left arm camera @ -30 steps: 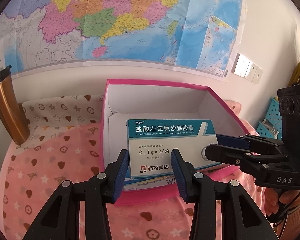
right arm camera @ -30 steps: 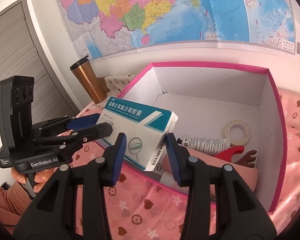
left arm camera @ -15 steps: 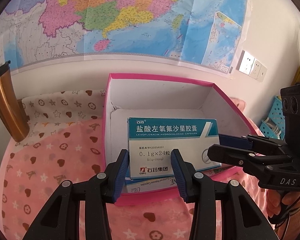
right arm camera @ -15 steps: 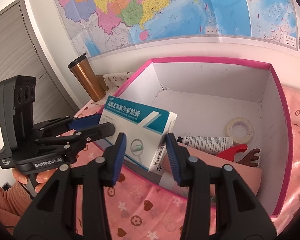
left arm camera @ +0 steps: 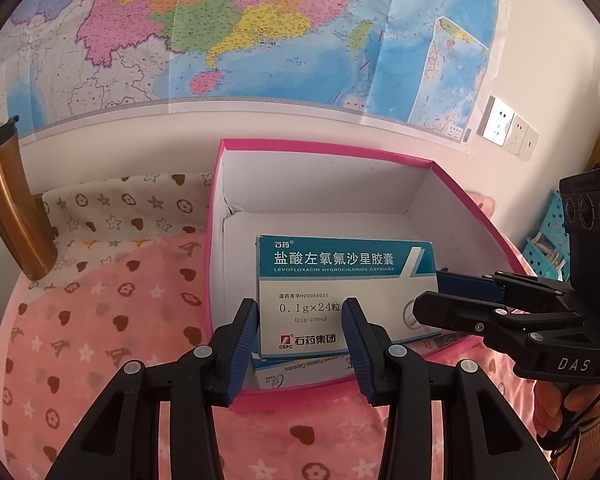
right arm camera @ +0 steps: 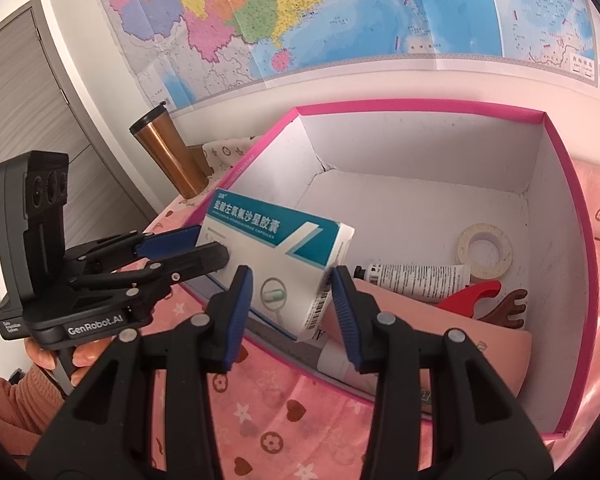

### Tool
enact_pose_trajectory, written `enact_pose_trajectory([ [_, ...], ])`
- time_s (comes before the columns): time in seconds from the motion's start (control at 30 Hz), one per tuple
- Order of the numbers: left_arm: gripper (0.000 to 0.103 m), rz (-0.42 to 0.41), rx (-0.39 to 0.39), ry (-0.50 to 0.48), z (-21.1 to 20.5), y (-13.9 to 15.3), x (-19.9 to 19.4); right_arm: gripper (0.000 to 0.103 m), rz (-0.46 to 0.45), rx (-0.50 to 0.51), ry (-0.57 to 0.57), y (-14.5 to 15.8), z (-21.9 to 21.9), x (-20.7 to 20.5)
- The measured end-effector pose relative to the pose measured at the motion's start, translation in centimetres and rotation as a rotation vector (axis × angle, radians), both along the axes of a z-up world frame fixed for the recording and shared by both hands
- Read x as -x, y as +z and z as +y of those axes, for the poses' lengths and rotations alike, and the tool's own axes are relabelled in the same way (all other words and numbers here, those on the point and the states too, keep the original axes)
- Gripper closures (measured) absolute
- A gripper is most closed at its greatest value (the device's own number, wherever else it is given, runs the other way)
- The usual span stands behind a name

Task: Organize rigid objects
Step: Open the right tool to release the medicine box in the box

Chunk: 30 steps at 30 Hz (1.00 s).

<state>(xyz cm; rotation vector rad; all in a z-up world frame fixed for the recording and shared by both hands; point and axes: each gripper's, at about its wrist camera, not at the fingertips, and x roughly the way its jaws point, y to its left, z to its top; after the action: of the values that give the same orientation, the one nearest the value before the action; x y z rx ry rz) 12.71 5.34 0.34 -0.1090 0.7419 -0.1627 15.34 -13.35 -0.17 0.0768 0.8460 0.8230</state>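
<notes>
Medicine carton [left arm camera: 346,296] hangs over the pink box [left arm camera: 216,248], both tools pinching it

Left tool [left arm camera: 300,330] grips its near edge, right tool [right arm camera: 288,300] its end, likely steadying it for lowering inside

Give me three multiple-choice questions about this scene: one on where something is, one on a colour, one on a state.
1. Where is the tape roll? A on a chair; B inside the pink box; C in a drawer.
2. What colour is the top band of the medicine box? A red; B yellow; C teal.
3. How is the medicine box? A torn open; B crushed flat; C gripped by the left gripper and the right gripper.
Answers: B, the roll lies on the pink box's white floor; C, the band behind the white lettering is teal; C, fingers of both grippers clamp it over the pink box's near rim.
</notes>
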Motion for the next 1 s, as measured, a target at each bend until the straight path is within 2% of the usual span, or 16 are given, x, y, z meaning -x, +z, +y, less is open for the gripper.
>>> enact_pose_trajectory([
  [0.23,0.06,0.003,-0.005,0.006,0.0,0.0,-0.3,0.058,0.039,0.003,-0.023,-0.8,0.0,-0.7],
  [0.4,0.059,-0.018,-0.018,0.014,-0.1,0.1,0.1,0.058,0.034,0.012,-0.035,-0.8,-0.1,-0.6],
  [0.67,0.046,-0.091,-0.025,-0.01,-1.0,0.6,2.6,0.057,-0.018,0.013,-0.06,0.1,-1.4,0.9],
  [0.73,0.04,-0.12,-0.024,-0.02,-1.4,0.9,3.6,0.05,-0.051,0.014,-0.07,0.5,-1.8,1.6],
  [0.8,0.026,-0.143,-0.007,-0.029,-1.7,1.2,4.5,0.045,-0.087,0.015,-0.08,1.1,-2.3,2.6],
  [0.87,0.017,-0.162,0.009,-0.036,-2.0,1.2,5.3,0.036,-0.131,0.033,-0.095,1.5,-2.8,4.0],
  [0.93,0.016,-0.174,0.004,-0.031,-2.3,1.2,6.2,0.019,-0.182,0.065,-0.13,1.8,-3.3,5.3],
  [1.0,0.007,-0.18,-0.003,-0.021,-2.6,1.1,6.8,0.017,-0.231,0.091,-0.161,1.9,-3.8,6.8],
])
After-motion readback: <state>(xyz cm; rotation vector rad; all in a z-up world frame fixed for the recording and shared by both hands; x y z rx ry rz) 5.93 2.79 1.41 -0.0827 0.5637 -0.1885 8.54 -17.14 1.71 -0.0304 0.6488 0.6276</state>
